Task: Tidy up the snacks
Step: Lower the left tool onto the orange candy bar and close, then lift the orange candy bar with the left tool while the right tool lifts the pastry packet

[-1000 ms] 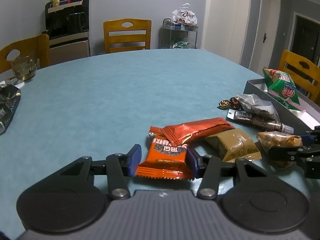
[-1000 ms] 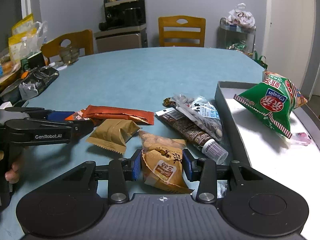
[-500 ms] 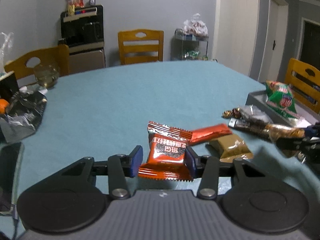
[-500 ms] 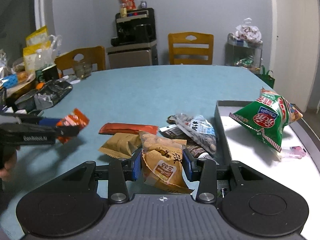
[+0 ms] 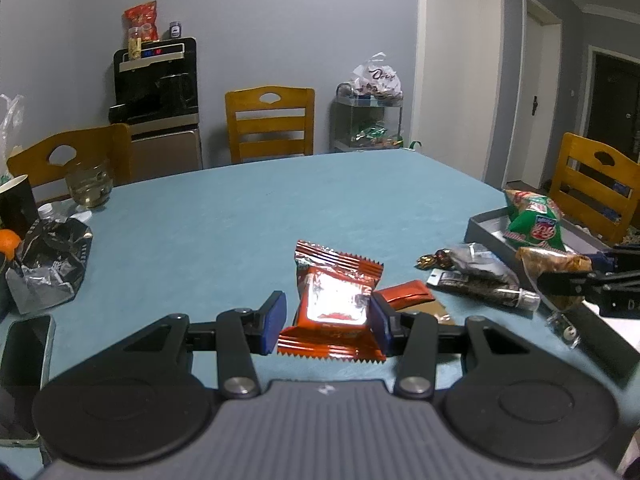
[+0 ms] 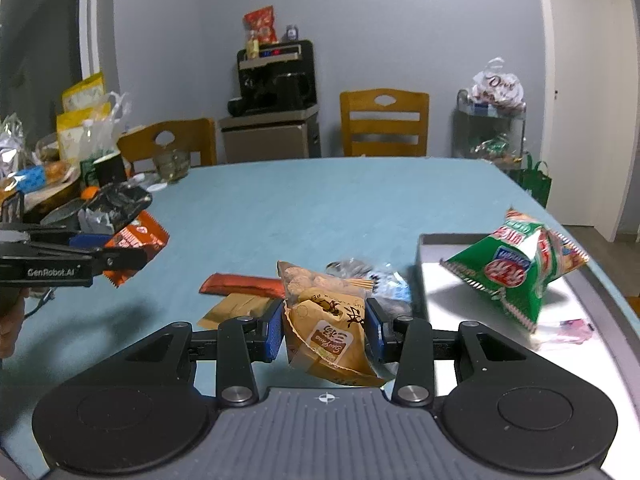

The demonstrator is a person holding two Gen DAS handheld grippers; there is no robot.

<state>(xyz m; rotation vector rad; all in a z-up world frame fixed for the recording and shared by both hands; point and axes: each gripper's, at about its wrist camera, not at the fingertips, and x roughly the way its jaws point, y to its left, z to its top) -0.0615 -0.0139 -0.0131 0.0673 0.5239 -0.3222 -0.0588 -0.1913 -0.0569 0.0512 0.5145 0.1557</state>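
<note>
My left gripper (image 5: 326,326) is shut on an orange snack packet (image 5: 332,312) and holds it above the blue table. It also shows in the right wrist view (image 6: 116,260) at far left with the orange packet (image 6: 138,236). My right gripper (image 6: 325,330) is shut on a tan peanut packet (image 6: 328,324), lifted near the grey tray (image 6: 428,276). The tray holds a green chip bag (image 6: 516,272). A red bar (image 6: 240,285), a brown packet (image 6: 236,310) and a clear packet (image 6: 384,280) lie on the table.
The blue table (image 5: 248,216) has a black foil bag (image 5: 52,264), a phone (image 5: 20,364) and a glass (image 5: 89,188) at its left. Wooden chairs (image 5: 270,124) stand around it. Small candies (image 5: 432,258) and a dark tube pack (image 5: 480,294) lie near the tray (image 5: 486,228).
Both grippers have risen with their packets. The orange packet has left the table and the pile. The peanut packet has moved up, toward the tray.
</note>
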